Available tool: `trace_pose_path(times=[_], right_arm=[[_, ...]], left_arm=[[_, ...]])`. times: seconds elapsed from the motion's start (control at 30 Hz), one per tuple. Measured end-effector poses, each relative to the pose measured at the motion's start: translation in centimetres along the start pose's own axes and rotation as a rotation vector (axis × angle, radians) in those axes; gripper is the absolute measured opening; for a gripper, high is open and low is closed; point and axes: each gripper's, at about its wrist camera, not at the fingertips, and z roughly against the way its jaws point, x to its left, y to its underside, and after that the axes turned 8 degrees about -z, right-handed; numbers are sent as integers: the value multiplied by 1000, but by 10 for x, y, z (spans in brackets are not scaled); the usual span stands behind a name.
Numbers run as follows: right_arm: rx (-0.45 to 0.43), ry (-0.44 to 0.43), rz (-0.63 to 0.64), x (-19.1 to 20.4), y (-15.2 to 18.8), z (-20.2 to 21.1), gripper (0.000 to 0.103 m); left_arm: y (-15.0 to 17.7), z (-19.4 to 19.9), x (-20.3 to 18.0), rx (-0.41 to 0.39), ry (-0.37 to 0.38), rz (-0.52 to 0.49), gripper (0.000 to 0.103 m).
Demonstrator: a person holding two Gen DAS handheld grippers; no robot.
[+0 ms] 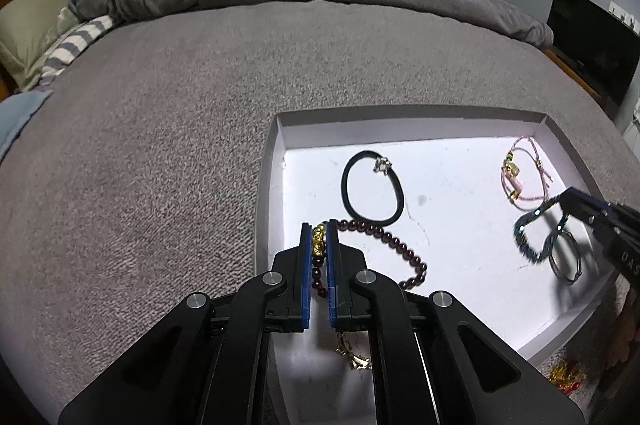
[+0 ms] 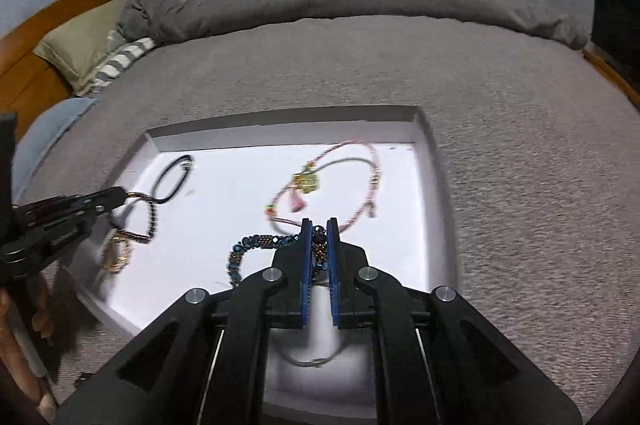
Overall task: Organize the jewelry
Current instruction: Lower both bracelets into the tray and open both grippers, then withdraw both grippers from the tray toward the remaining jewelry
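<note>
A shallow white tray [image 1: 276, 161] lies on the grey bed. My left gripper [image 1: 319, 231] is shut on a dark red bead bracelet [image 1: 396, 241] at its gold charm, over the tray's left side; the bracelet also shows in the right wrist view [image 2: 150, 217]. My right gripper [image 2: 319, 231] is shut on a blue beaded bracelet [image 2: 240, 257], also seen in the left wrist view [image 1: 528, 237]. A black hair tie [image 1: 372, 189] and a pink cord bracelet [image 2: 344, 181] lie in the tray. A thin silver ring [image 1: 564, 257] lies under the blue bracelet.
A gold chain [image 1: 354, 355] lies in the tray under my left gripper. A gold and red trinket [image 1: 566, 375] sits on the grey blanket [image 1: 160, 145] outside the tray's near right corner. Pillows [image 2: 80, 57] and a wooden headboard are at far left.
</note>
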Motion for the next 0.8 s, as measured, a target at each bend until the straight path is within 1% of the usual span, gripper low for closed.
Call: trace_pose_path(times=[0.37,0.47,0.5,0.53,0.57,0.6,0.67,0.73,0.8], right_arm=[[13,-39,-43,-5,0,0,8],[1,-49,-48,-5,-1,3,9],[-2,-56,-52,-6,-1,5,15],[-7,-63,-57,-6,-1,7,19],[-13,-66,-57,-6,-2,9,28],[-17,-69,-55,-5,-2,11,31],[-21,-70,-51,-6,-1,16,31],[-27,-68,-56,-7,0,21,35],[-46,-69,-59,-7,1,30,46]], left_arm=[[3,-1,-1,1,9,-2,7],[2,-1,3,1,28,7,11],[2,0,3,-3,38,11,17],[2,2,3,-12,43,14,22],[2,4,2,-17,41,13,27],[2,5,2,-23,39,11,29],[2,10,2,-34,47,16,30],[2,14,2,-47,54,21,34],[3,19,0,-62,50,18,45]])
